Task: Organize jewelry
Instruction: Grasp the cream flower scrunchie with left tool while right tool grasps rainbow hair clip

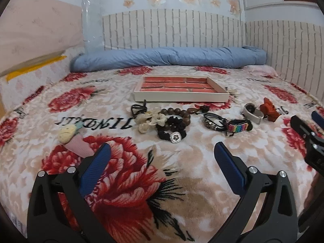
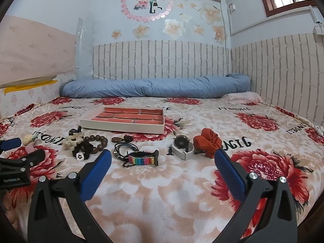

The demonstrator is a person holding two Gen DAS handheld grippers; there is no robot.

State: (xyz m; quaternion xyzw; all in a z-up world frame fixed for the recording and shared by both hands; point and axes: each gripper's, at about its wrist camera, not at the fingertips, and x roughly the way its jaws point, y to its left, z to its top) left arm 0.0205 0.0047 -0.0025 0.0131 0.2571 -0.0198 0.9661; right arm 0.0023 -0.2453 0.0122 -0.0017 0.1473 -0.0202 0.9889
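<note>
A shallow white tray with a red brick-pattern floor lies on the bed; it also shows in the right wrist view. In front of it lies a row of jewelry: a cream shell scrunchie, a wooden bead bracelet, a black scrunchie with a silver charm, a rainbow band, a white watch and an orange scrunchie. My left gripper is open and empty, short of the black scrunchie. My right gripper is open and empty, between the rainbow band and the white watch.
A pineapple hair clip and a pink piece lie at the left. A rolled blue quilt lies along the far wall. The flowered blanket covers the bed. The right gripper's body shows at the left view's right edge.
</note>
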